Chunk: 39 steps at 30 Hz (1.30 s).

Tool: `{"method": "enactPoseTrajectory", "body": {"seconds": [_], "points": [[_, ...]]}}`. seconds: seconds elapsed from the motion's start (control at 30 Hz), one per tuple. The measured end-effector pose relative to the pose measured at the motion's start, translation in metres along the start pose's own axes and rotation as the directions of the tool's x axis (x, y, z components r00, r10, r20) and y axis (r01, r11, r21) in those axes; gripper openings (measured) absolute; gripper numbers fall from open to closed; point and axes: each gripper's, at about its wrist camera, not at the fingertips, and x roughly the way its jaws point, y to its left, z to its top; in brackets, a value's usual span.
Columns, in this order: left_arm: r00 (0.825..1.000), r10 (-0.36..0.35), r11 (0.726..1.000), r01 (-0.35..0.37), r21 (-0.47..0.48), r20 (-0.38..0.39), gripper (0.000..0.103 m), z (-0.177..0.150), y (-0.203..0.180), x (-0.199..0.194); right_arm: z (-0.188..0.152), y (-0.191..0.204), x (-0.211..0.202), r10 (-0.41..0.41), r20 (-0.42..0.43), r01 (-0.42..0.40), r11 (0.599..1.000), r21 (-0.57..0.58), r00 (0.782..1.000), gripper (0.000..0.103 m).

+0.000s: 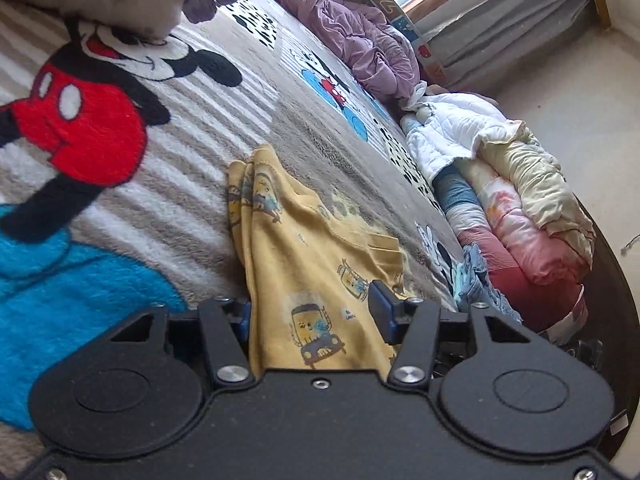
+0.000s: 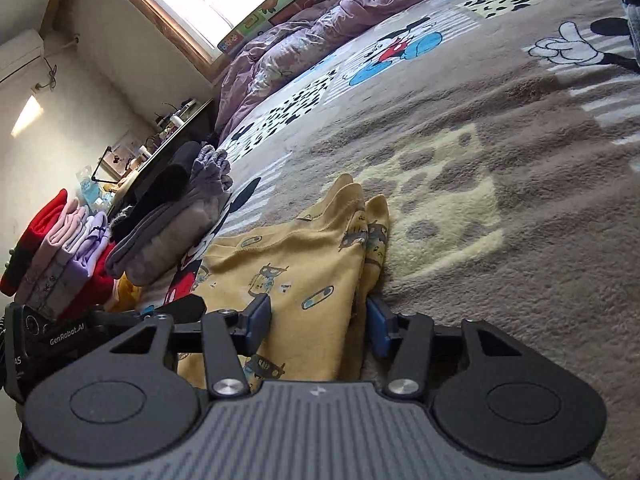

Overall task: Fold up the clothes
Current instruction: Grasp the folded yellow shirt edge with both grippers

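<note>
A yellow child's garment (image 1: 296,248) printed with small cartoon cars lies bunched on the cartoon-mouse blanket (image 1: 192,136). In the left wrist view it runs from mid-frame down between the blue pads (image 1: 382,312). My left gripper (image 1: 314,314) straddles its near end, open, with the cloth lying loose between the jaws. In the right wrist view the same garment (image 2: 304,256) shows a folded edge on its right side. My right gripper (image 2: 319,322) is open around that edge, with a dark gap beside the right pad (image 2: 378,330). The garment's near end is hidden under both grippers.
Folded stacks stand at the bed's edge: a grey one (image 2: 168,236) and a red and lilac one (image 2: 60,248). A purple quilt (image 2: 320,28) lies along the far side. Unfolded clothes (image 1: 500,200) are heaped along the right of the left wrist view. A cluttered desk (image 2: 172,136) stands beyond.
</note>
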Motion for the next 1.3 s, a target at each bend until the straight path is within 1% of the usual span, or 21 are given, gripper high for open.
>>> {"method": "enactPoseTrajectory", "body": {"seconds": [0.03,0.07,0.17,0.37,0.53,0.6,0.7,0.73,0.77,0.8,0.83,0.9,0.93,0.97,1.0,1.03,1.07,1.17,1.23,1.27,1.3], "points": [[1.0,0.006,1.0,-0.006,0.004,0.001,0.039,-0.001,0.0,0.001,0.0,-0.002,0.0,0.006,0.001,-0.006,1.0,0.009,1.0,0.039],[1.0,0.001,1.0,-0.001,-0.014,0.0,0.028,-0.002,0.003,0.0,0.0,-0.004,0.0,0.015,0.001,-0.015,1.0,0.02,1.0,0.037],[0.999,-0.032,0.995,0.032,-0.089,0.002,0.016,-0.003,0.012,-0.003,-0.001,-0.007,0.0,0.041,-0.002,-0.04,0.998,0.04,0.999,0.029],[0.995,-0.096,0.975,0.097,-0.198,0.015,0.014,-0.009,0.014,-0.023,-0.002,-0.004,-0.012,0.083,0.01,-0.083,0.994,0.074,0.997,0.023],[0.993,-0.117,0.966,0.11,-0.233,-0.017,0.014,-0.024,0.013,-0.065,-0.017,-0.001,-0.036,0.163,0.009,-0.163,0.975,0.154,0.987,0.022],[0.991,-0.129,0.955,0.119,-0.272,-0.019,0.014,-0.035,0.017,-0.087,-0.03,0.002,-0.047,0.196,-0.007,-0.191,0.962,0.197,0.981,0.022],[0.991,-0.124,0.934,0.099,-0.344,-0.052,0.013,-0.066,0.023,-0.121,-0.056,0.011,-0.067,0.23,-0.038,-0.214,0.945,0.246,0.972,0.022],[0.991,-0.11,0.931,0.077,-0.356,-0.071,0.013,-0.077,0.026,-0.132,-0.067,0.015,-0.075,0.235,-0.054,-0.214,0.943,0.257,0.971,0.022],[0.992,-0.09,0.931,0.051,-0.362,-0.092,0.018,-0.088,0.03,-0.143,-0.08,0.018,-0.084,0.233,-0.076,-0.205,0.942,0.264,0.97,0.022],[0.994,-0.049,0.946,0.014,-0.323,-0.1,0.026,-0.096,0.031,-0.153,-0.094,0.022,-0.092,0.226,-0.103,-0.192,0.944,0.27,0.969,0.025],[0.995,0.001,0.964,-0.027,-0.263,-0.099,0.036,-0.102,0.03,-0.164,-0.108,0.025,-0.101,0.204,-0.122,-0.165,0.947,0.274,0.971,0.035],[0.996,0.013,0.976,-0.032,-0.216,-0.087,0.042,-0.106,0.029,-0.177,-0.128,0.03,-0.122,0.153,-0.104,-0.123,0.96,0.252,0.983,0.046],[0.997,0.009,0.979,-0.024,-0.2,-0.076,0.048,-0.105,0.028,-0.18,-0.133,0.032,-0.131,0.126,-0.085,-0.102,0.965,0.241,0.988,0.05],[0.998,0.014,0.985,-0.024,-0.173,-0.06,0.052,-0.105,0.026,-0.18,-0.134,0.035,-0.135,0.103,-0.069,-0.085,0.971,0.221,0.992,0.054],[0.999,0.022,0.99,-0.028,-0.139,-0.042,0.052,-0.105,0.024,-0.179,-0.134,0.038,-0.136,0.085,-0.057,-0.073,0.978,0.195,0.995,0.065],[0.999,0.03,0.994,-0.033,-0.106,-0.023,0.052,-0.105,0.021,-0.178,-0.134,0.042,-0.137,0.068,-0.045,-0.06,0.984,0.169,0.997,0.071],[0.999,0.032,0.995,-0.033,-0.095,-0.014,0.052,-0.105,0.021,-0.175,-0.134,0.045,-0.138,0.051,-0.031,-0.046,0.989,0.143,0.998,0.071],[1.0,0.026,0.996,-0.026,-0.09,0.005,0.051,-0.106,0.023,-0.161,-0.137,0.043,-0.128,0.036,-0.014,-0.034,0.99,0.137,0.999,0.068],[1.0,0.014,0.996,-0.013,-0.083,0.019,0.051,-0.105,0.021,-0.152,-0.136,0.044,-0.121,0.023,0.009,-0.024,0.993,0.119,1.0,0.06],[1.0,0.013,0.997,-0.011,-0.077,0.023,0.048,-0.105,0.019,-0.147,-0.136,0.043,-0.117,0.026,0.02,-0.028,0.992,0.121,0.999,0.058],[1.0,0.013,0.998,-0.011,-0.069,0.025,0.045,-0.106,0.017,-0.142,-0.136,0.043,-0.114,0.029,0.027,-0.033,0.992,0.123,0.999,0.051]]}}
